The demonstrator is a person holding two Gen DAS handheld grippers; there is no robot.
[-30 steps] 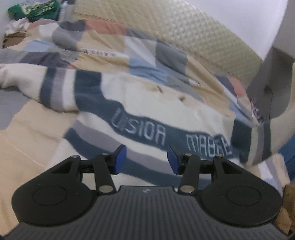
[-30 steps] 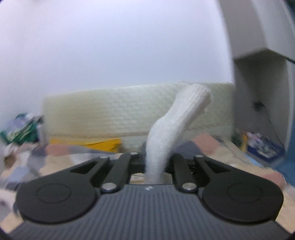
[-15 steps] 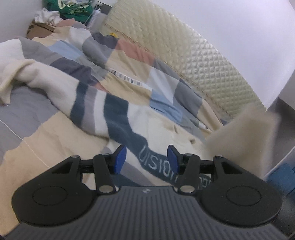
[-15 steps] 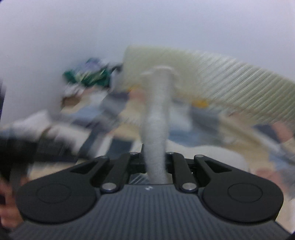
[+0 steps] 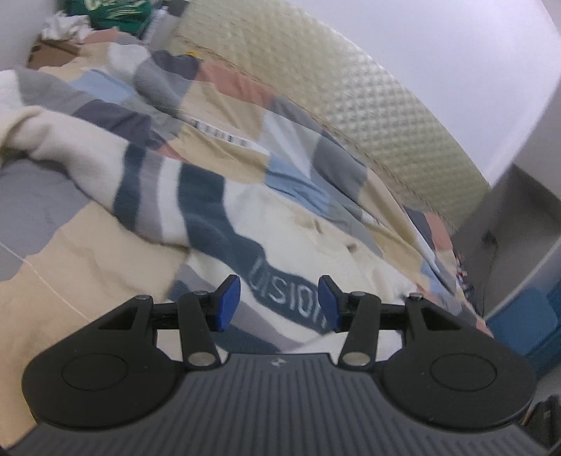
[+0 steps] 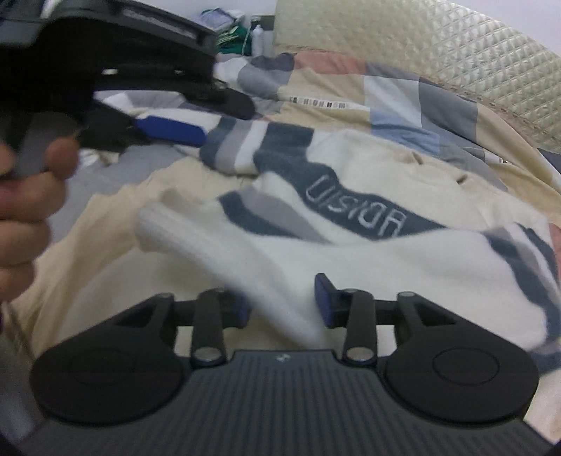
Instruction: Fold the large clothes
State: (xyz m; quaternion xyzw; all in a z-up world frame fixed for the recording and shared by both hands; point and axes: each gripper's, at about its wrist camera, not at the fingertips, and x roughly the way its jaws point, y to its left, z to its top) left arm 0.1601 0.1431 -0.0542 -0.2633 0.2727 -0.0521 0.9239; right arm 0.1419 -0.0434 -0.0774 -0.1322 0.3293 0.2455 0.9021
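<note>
**A:** Where was the sweater?

**B:** The cream sweater [image 6: 403,259], with navy and grey stripes and the word "VISION" across a navy band, lay spread on the patchwork quilt [image 5: 105,266] covering the bed. The quilted cream headboard [image 5: 368,105] curved along behind it.

**A:** And the sleeves?

**B:** One striped sleeve [image 5: 105,168] trailed off to the left across the quilt. The other sleeve [image 6: 224,252], white and ribbed at the cuff, lay folded over the chest just below the lettering, its cuff pointing left.

**A:** What about the right gripper [image 6: 284,308]?

**B:** Its jaws had just been opening. They stood partly apart, with the white sleeve running between them. The blue pad on the right side was clear of the fabric; the left pad was blurred and half hidden by the cloth, so contact there was hard to judge, though the knit looked loose rather than pinched.

**A:** The left gripper [image 5: 277,303]?

**B:** Its blue pads were about half apart with nothing between them, hovering above the sweater's lower chest near the lettering. From the right wrist view it appeared at upper left [image 6: 168,129], with the person's hand [image 6: 24,196] wrapped round its handle.

**A:** Anything else around?

**B:** Green clothing [image 5: 115,14] piled at the far corner, and a blue bin [image 5: 529,326] beside the bed to the right.
</note>
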